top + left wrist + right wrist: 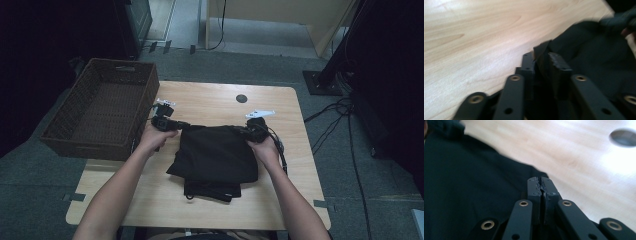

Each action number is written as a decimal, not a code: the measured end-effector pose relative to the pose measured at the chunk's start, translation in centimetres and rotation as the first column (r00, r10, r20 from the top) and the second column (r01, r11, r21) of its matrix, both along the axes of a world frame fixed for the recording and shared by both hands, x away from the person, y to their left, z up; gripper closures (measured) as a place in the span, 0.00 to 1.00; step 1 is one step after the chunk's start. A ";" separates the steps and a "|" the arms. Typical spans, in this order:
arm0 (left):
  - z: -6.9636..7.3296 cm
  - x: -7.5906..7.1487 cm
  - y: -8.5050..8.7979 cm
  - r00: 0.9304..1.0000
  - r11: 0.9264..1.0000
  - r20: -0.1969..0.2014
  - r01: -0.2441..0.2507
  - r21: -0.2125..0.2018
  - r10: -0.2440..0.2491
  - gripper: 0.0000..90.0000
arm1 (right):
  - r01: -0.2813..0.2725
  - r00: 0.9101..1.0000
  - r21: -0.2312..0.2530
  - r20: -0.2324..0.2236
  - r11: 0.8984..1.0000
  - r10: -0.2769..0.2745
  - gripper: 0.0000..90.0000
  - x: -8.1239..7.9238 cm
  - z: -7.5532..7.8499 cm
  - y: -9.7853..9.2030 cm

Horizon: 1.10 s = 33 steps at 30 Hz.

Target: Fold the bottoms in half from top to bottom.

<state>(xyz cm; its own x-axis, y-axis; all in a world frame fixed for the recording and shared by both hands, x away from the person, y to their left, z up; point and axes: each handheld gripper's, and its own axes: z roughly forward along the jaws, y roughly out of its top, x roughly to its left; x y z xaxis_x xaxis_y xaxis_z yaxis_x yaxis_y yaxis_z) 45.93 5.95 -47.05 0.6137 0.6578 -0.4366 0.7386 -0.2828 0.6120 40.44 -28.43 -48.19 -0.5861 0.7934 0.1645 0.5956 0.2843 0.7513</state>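
A black folded cloth point(215, 155) lies in the middle of the wooden table point(210, 97). My left gripper point(182, 125) is at its far left corner. In the left gripper view the jaws point(541, 58) stand a little apart, with a corner of the cloth point(594, 55) sticking up between them. My right gripper point(241, 130) is at the far right corner. In the right gripper view its jaws point(540, 180) are pressed together at the edge of the cloth point(469, 182), pinching it.
A brown wicker basket point(150, 85) stands at the table's left, close behind my left hand. A round dark hole point(241, 98) sits in the tabletop near the far edge, also seen as the hole point(624, 137). Cables trail on the floor at the right.
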 end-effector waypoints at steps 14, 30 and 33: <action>-1.9 1.9 -4.7 0.998 0.997 0.001 0.059 0.049 -0.059 0.62 | -0.003 1.000 0.030 -0.029 1.000 0.004 0.86 -0.1 -1.9 0.5; -2.8 3.5 -3.9 0.996 0.992 -0.090 -0.009 0.124 0.020 1.00 | 0.002 1.000 -0.023 -0.021 1.000 -0.002 0.98 -0.2 -1.8 0.3; -2.7 3.4 -2.1 0.992 0.995 -0.110 -0.054 0.084 0.064 1.00 | 0.010 1.000 -0.018 -0.020 1.000 -0.010 0.98 -0.2 -1.6 -0.2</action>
<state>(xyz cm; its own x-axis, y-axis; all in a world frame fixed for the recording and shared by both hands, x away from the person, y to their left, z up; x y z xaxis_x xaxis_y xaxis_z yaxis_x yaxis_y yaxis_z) 49.37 3.80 -49.76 0.5228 0.7275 -0.4443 0.8182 -0.2820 0.5011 40.25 -28.60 -49.84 -0.5751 0.8020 0.1616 0.6131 0.2918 0.7342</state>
